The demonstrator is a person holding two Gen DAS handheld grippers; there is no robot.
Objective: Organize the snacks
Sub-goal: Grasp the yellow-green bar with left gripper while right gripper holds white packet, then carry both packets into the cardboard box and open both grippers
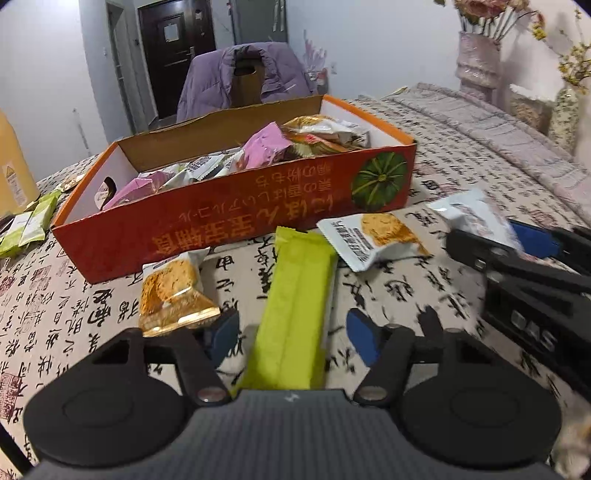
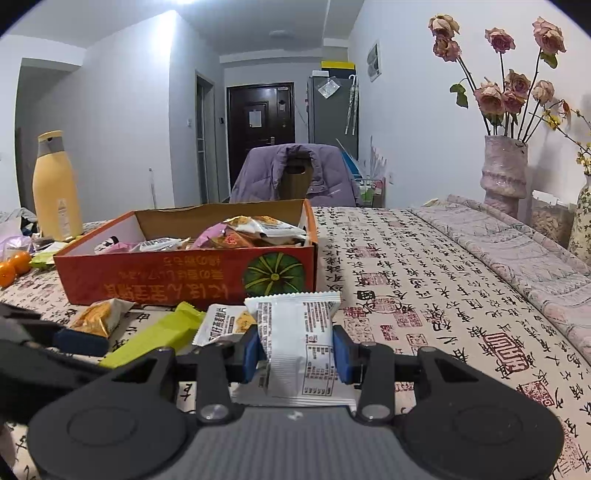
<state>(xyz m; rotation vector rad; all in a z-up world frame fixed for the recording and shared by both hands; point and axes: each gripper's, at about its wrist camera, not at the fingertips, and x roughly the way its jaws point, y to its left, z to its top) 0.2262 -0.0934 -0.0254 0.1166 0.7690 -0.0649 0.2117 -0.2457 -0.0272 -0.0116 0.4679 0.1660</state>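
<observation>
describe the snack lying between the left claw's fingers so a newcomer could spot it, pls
Find the long orange box with the green pumpkin print on the calligraphy tablecloth. On its near side lie several loose packets; the target is the lime-green bar packet, running lengthwise from the box toward the left claw. Its neighbours are squat white or golden pouches; it alone is long, narrow and plain green.

White walls (image 2: 122, 110) enclose the room, with a bright ceiling light (image 2: 184, 2) overhead. A dark door (image 2: 260, 125) closes the hallway, a grey cabinet (image 2: 330, 114) beside it. A chair (image 2: 295, 177) draped with a purple jacket (image 2: 258, 177) stands behind the table (image 2: 443, 277), which wears a calligraphy-print cloth.
</observation>
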